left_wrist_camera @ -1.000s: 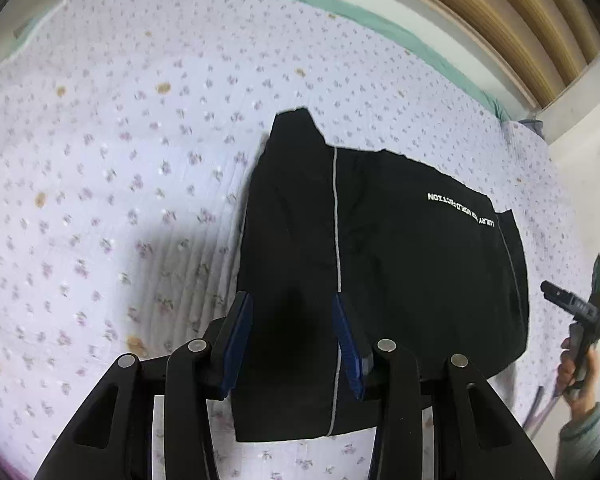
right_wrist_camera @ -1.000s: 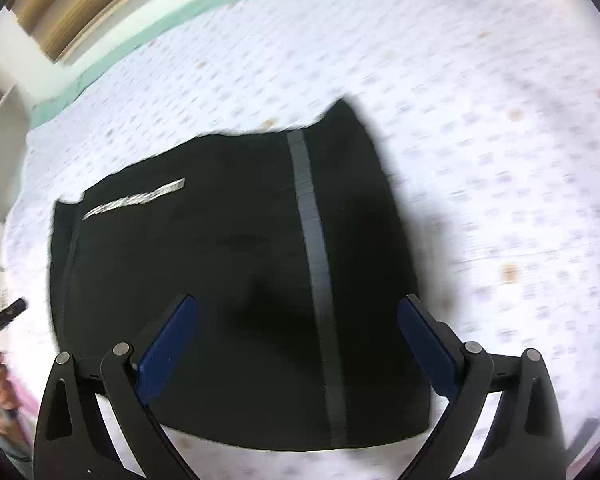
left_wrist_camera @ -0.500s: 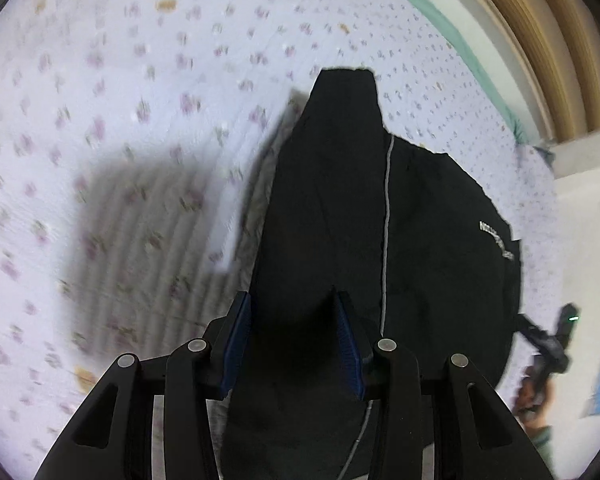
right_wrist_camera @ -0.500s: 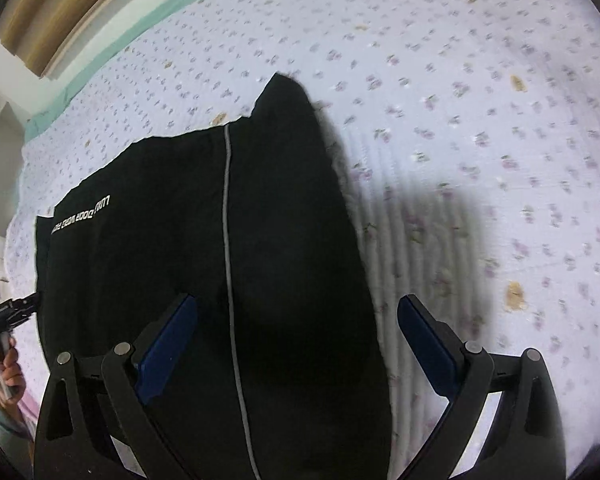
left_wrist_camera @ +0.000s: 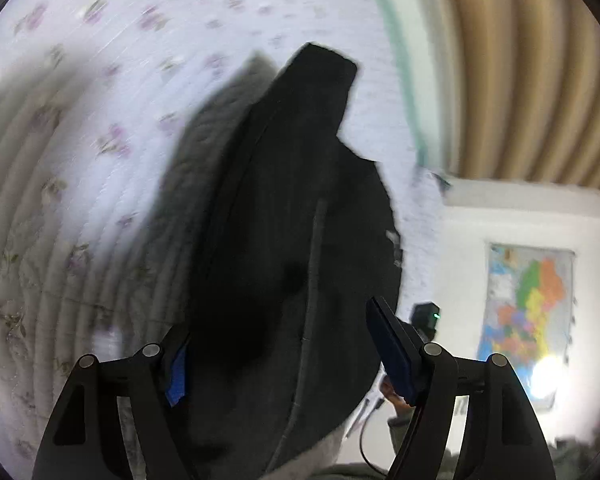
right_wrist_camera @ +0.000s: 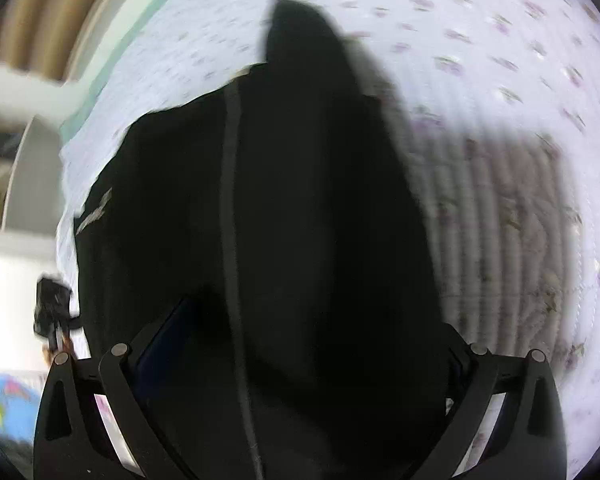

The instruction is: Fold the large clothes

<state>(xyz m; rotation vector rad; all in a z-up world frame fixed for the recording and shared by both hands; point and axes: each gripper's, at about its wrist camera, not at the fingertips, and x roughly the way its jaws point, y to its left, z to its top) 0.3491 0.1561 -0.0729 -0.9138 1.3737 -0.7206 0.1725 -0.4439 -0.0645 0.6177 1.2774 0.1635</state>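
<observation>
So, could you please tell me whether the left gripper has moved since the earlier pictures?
Yes. The left gripper has dropped closer to the black folded garment on the floral quilted bedspread, which now fills more of its view, and its jaws have just been opening around the cloth.

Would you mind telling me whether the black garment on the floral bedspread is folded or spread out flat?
Folded, at least partly: the black garment forms a compact doubled shape on the floral bedspread, one narrow end poking out; further layers cannot be told.

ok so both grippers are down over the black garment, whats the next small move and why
Probably ease both grippers down onto the near edge of the garment and close. The left gripper has just been opening and its jaws stand wide, with cloth between them but not pinched; the right gripper is also open over the cloth. The garment lies flat on the floral bedspread, so a fold needs a grip first.
</observation>
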